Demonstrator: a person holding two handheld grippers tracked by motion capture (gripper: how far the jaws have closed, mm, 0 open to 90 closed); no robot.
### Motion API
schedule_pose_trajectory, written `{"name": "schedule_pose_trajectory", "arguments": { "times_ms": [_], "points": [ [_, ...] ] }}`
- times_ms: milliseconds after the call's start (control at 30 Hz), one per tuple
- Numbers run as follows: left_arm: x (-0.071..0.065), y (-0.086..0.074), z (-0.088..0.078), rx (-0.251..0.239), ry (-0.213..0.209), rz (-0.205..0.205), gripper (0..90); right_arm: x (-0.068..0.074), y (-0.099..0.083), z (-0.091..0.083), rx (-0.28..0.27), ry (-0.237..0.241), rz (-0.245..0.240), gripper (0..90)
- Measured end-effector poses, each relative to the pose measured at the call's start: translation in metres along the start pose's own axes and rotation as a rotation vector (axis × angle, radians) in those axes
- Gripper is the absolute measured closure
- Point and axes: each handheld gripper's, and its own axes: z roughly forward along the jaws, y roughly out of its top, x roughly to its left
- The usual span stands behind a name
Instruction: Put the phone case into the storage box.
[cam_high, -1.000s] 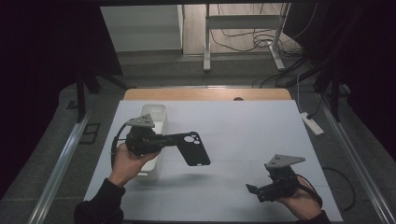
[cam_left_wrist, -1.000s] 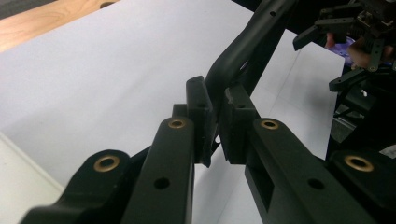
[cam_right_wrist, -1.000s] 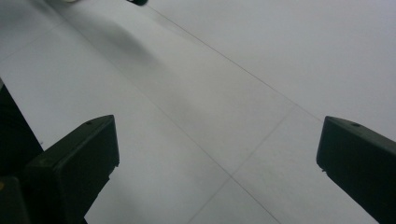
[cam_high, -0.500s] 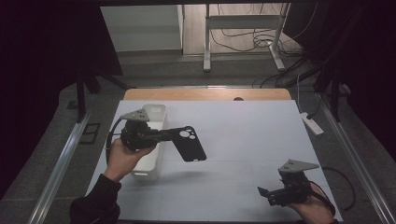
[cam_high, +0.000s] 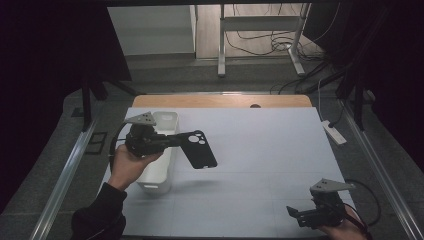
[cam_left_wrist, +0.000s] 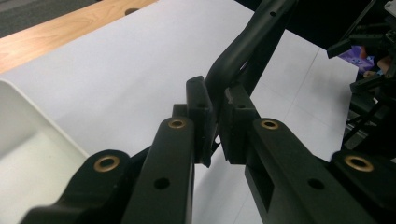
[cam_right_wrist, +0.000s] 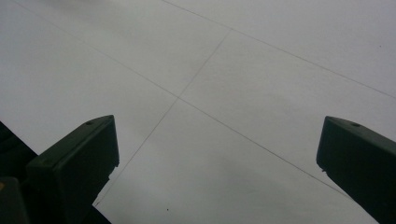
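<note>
- Starting at the left, I see the white bin (cam_high: 161, 172) sitting at about 9 o'clock on the white table (cam_high: 260, 150), open side up, partly under my left hand.
- My left gripper (cam_high: 176, 141) is clamped on the black phone case (cam_high: 199, 150); in the left gripper view the pads (cam_left_wrist: 200, 114) pinch one thin edge wall of the phone case (cam_left_wrist: 243, 46), nothing more.
- The case hangs in the air just right of the bin, above the table, near 9 o'clock from the centre.
- I judge it light and somewhat flexible, a thin shell with a smooth face, so it could swivel or slip in an edge pinch. A hold on a long side wall near the middle looks safer than a corner.
- Its long axis runs from about 11 to 5 o'clock in the high view, camera cut-out at the 11 o'clock end next to the gripper, far end aimed toward table centre.
- At far right, near 5 o'clock, my right gripper (cam_high: 300, 216) sits low with its jaws wide apart, holding nothing; the right gripper view shows bare table (cam_right_wrist: 210, 70) between them.
</note>
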Motion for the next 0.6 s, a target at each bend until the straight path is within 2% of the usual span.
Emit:
{"name": "schedule_pose_trajectory", "arguments": {
  "times_ms": [600],
  "points": [
    [0.015, 0.016, -0.023, 0.005, 0.055, 0.004, 83.4, -0.001, -0.003, -0.004, -0.017, 0.015, 0.016, 0.0]
  ]
}}
